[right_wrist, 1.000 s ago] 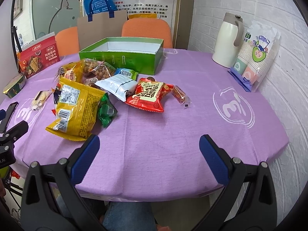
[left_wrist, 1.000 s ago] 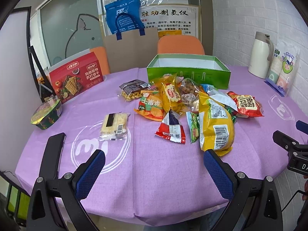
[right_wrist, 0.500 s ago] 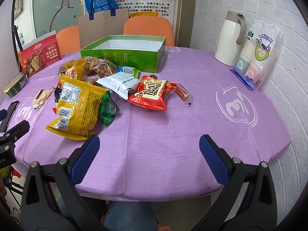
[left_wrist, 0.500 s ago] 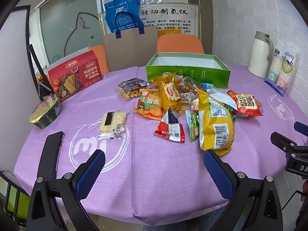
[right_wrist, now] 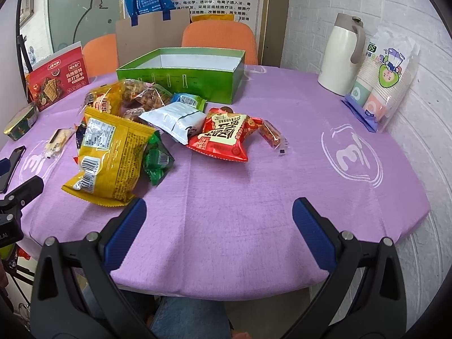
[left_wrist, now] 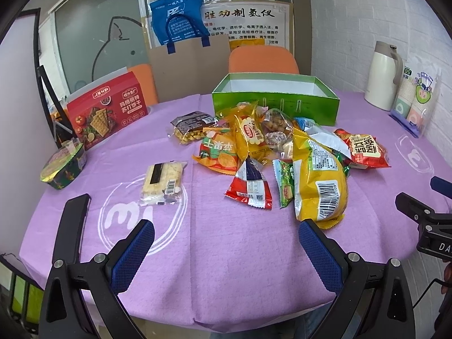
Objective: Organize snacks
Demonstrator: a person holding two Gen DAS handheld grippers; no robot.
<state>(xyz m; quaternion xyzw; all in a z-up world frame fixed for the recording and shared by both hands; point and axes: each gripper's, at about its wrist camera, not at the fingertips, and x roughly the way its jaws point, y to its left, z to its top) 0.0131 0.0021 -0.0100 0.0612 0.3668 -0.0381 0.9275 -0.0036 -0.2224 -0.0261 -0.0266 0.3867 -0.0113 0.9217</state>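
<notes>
Several snack packs lie heaped mid-table before an open green box [left_wrist: 275, 103] [right_wrist: 180, 80]. A big yellow bag [left_wrist: 317, 180] [right_wrist: 108, 155] lies nearest, beside a small green pack [right_wrist: 156, 158] and a red-white pack [left_wrist: 250, 188]. A red bag [right_wrist: 224, 134] [left_wrist: 363, 149], a white pouch [right_wrist: 176, 120] and a thin red bar [right_wrist: 271, 135] sit further right. A pale wafer pack [left_wrist: 163, 182] lies apart at left. My left gripper [left_wrist: 226, 243] hangs open above the near cloth. My right gripper [right_wrist: 219, 223] is open too, holding nothing.
A red cracker box [left_wrist: 107, 111] and a foil-lidded bowl [left_wrist: 62, 166] stand at far left, a black phone [left_wrist: 72, 226] near the left edge. A cream kettle [right_wrist: 343, 56] and a sleeve of paper cups [right_wrist: 387, 79] stand by the brick wall. Orange chairs are behind the table.
Both grippers have edged slightly forward and downward over the table; the snacks look a little closer. Nothing was taken hold of and no snack moved.
</notes>
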